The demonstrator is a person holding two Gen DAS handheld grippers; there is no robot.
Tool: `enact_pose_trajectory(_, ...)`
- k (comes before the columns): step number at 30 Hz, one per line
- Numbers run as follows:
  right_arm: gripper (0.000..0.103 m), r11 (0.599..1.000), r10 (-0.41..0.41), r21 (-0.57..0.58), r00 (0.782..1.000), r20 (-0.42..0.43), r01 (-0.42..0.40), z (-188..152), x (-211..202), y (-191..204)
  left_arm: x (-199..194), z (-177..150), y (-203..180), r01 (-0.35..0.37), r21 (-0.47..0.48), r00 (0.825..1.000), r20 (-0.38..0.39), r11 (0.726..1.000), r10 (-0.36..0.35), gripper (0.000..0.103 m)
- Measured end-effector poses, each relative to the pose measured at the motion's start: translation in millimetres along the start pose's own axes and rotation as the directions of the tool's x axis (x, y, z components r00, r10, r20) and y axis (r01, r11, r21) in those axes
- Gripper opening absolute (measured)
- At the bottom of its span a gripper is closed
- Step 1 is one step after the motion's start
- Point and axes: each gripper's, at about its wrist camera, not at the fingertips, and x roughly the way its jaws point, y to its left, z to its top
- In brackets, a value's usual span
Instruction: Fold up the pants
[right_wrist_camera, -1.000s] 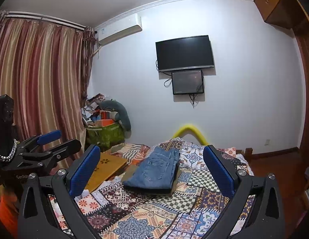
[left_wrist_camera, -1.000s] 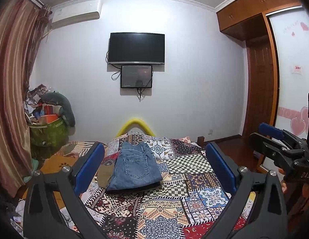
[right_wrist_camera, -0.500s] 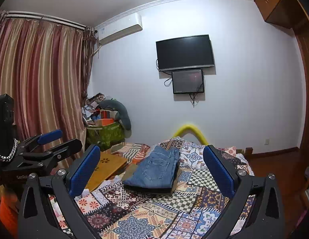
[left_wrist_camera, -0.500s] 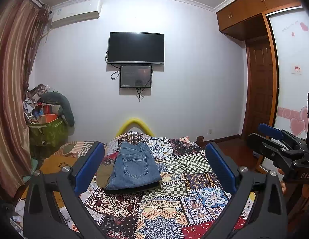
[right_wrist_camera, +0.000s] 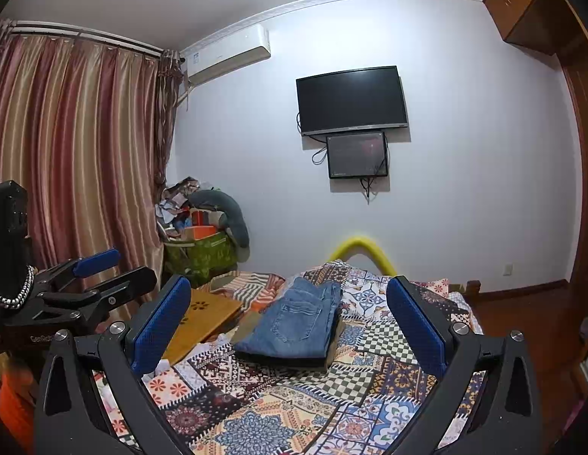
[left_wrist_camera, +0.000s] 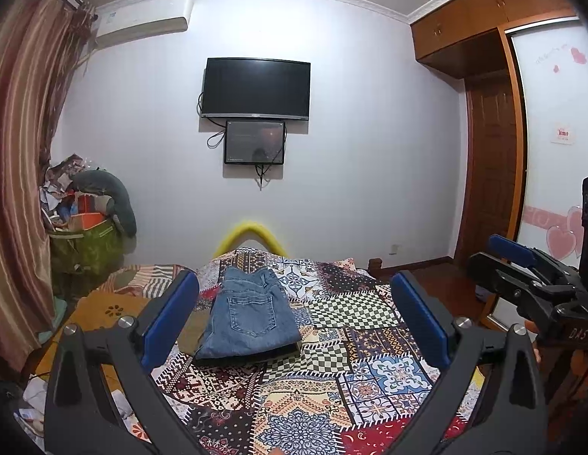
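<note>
Lying folded on the patchwork bed [left_wrist_camera: 369,345]: blue jeans [left_wrist_camera: 248,314] (back pocket up). Hovering apart, jaws wide and empty: left gripper [left_wrist_camera: 294,322], right gripper [right_wrist_camera: 288,322], lettered "DAS".

Folded blue denim pants [right_wrist_camera: 296,324] are lying on a colourful patchwork bedspread [right_wrist_camera: 294,409]. The right gripper [right_wrist_camera: 288,326] is hovering above them, blue-padded jaws spread wide, while the left gripper [right_wrist_camera: 116,271] is showing at the frame's left edge, holding nothing.
</note>
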Motion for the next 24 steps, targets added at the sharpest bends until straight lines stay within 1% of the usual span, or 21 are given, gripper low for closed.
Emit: enact_pose_trajectory(24,0.103,1.0,0.005,0.001,1.0,-0.011,-0.005,-3.7,3.6,-0.2,1.7,-1.3,4.5,0.016,-0.014,1.0,-0.011,1.0,-0.016,0.103)
